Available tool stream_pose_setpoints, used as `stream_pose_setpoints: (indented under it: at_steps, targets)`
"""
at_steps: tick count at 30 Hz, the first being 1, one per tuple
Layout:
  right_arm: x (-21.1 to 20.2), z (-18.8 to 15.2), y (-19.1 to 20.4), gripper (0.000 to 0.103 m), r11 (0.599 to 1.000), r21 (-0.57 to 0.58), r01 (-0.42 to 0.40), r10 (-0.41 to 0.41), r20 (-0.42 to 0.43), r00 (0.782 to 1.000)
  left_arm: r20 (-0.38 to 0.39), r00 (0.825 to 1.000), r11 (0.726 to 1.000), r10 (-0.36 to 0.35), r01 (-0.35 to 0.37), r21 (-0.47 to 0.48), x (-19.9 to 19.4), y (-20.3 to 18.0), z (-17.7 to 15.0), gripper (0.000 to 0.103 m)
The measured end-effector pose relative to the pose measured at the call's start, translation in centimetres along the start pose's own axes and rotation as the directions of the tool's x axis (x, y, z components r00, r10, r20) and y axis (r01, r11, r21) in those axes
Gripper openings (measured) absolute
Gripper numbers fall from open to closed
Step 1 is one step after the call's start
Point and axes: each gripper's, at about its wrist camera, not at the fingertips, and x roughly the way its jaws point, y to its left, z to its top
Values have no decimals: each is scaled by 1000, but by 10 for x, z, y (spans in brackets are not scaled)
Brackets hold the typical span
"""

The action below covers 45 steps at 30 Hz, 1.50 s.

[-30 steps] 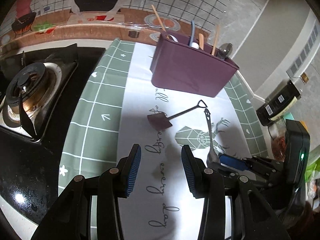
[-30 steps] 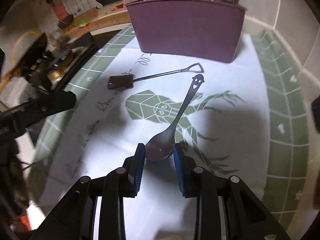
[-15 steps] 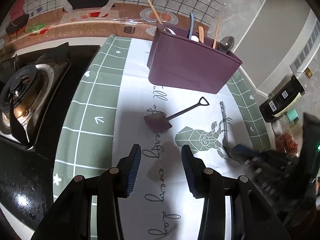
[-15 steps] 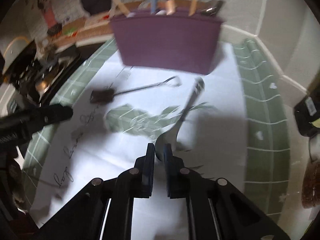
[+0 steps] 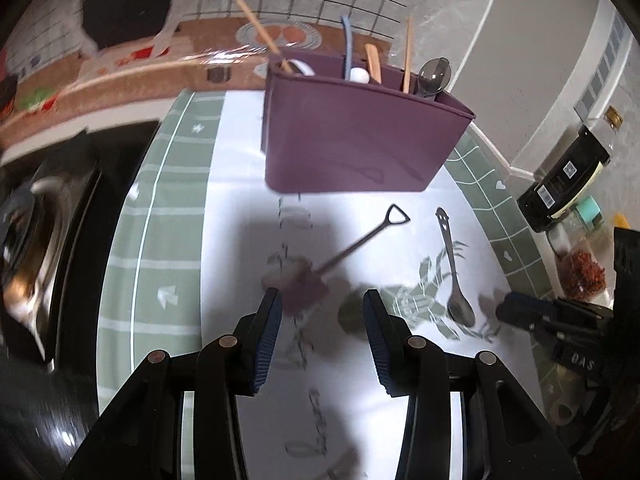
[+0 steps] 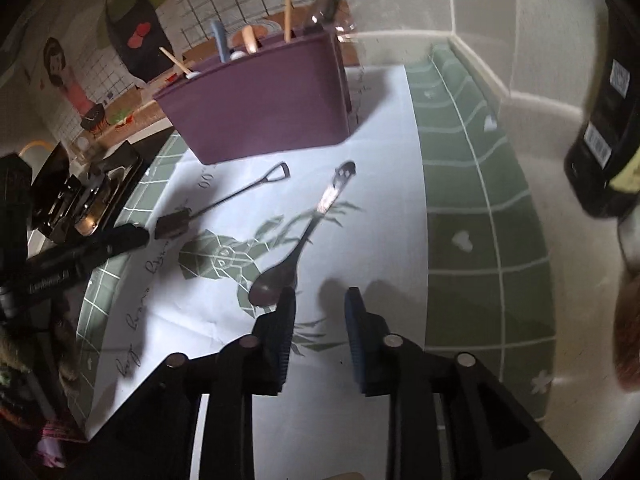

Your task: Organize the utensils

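Holder: purple plastic utensil holder upright at far end of green-and-white mat on desk.
Left tool: jaws apart, empty; shovel-shaped dark spoon blade just ahead of left finger.
Right tool: jaws apart, empty; smiley-handled metal spoon lies flat, bowl just beside left fingertip.

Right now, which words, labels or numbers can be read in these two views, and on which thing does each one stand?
"DAS": right claw's body, left wrist view.
Smiling face cut-out: spoon handle.
Cursive script on the tablecloth: blurred, unreadable.
Barcode label on the dark bottle: too small.
Print on the left claw's body, right wrist view: blurred.
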Motion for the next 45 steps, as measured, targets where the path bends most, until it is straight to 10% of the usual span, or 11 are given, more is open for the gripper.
stream_pose_setpoints:
  at_steps: [13,28,37,45]
  targets:
    - [9,-9,4,28,999,-4,48,-48,-27,998,-113,992,990,49,-33,140,42,-7,14,43]
    - [21,1,26,65,998,-48,39,-43,-93,995,-89,995,999,-40,40,3,-1,-8,-25,43]
    - [41,8,62,47,972,-103,212,-214,-10,977,-10,1000,999,27,-28,-41,-17,12,-27,43]
    - [28,4,57,7,972,-170,161,-161,12,987,-17,998,998,55,-56,-27,4,8,-16,43]
